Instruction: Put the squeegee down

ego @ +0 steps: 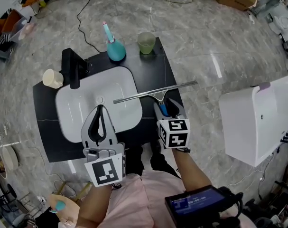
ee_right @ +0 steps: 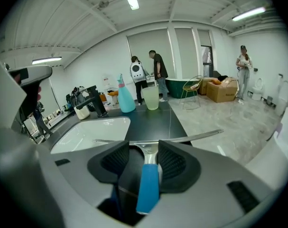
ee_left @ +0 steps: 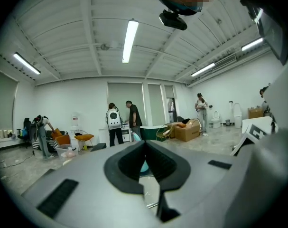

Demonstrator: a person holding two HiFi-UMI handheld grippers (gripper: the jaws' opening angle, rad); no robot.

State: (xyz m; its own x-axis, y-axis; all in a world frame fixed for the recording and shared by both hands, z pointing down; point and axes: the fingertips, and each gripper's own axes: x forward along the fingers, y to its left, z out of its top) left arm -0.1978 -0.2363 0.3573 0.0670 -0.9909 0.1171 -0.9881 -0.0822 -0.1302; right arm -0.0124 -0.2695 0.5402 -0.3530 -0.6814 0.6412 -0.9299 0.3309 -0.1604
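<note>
The squeegee [ego: 155, 92] lies on the black counter [ego: 155, 68], its long metal blade reaching from the white sink [ego: 122, 82] to the counter's right edge. Its blue handle [ee_right: 147, 186] runs back between the jaws of my right gripper [ego: 168, 108], which stand open; the handle lies close to the right pad [ee_right: 174, 163], not pinched. In the right gripper view the blade [ee_right: 191, 137] shows just past the gripper [ee_right: 144, 152]. My left gripper [ego: 100, 109] hovers over the sink's front, shut with nothing in it, its tips meeting in the left gripper view [ee_left: 144, 144].
A black faucet [ego: 72, 66], a cream cup [ego: 52, 79], a teal bottle [ego: 115, 49] and a green cup [ego: 146, 42] stand along the counter's back. A white fixture [ego: 257, 120] stands to the right on the marble floor. People stand far off in the room [ee_right: 153, 72].
</note>
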